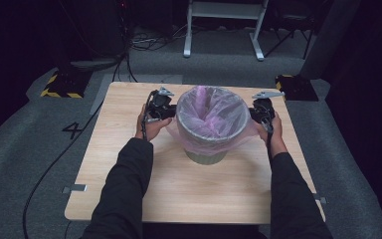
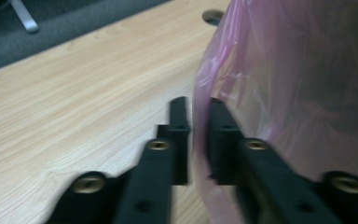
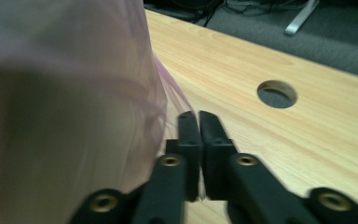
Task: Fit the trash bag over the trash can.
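A grey waste bin (image 1: 206,155) stands mid-table, lined with a thin pink plastic bag (image 1: 210,117) folded over its rim. My left gripper (image 1: 172,115) sits against the bin's left side. In the left gripper view its jaws (image 2: 199,114) stand a narrow gap apart, with the edge of the bag (image 2: 284,70) running into that gap. My right gripper (image 1: 253,117) is at the bin's right side. Its jaws (image 3: 198,122) are almost together, and strands of the bag (image 3: 65,93) lead to their tips.
The light wooden table (image 1: 189,194) has a round cable hole (image 3: 277,94) near its far edge. Grey carpet surrounds it, with cables, a white frame's legs (image 1: 224,30) and yellow-black striped blocks (image 1: 59,84) beyond the far side.
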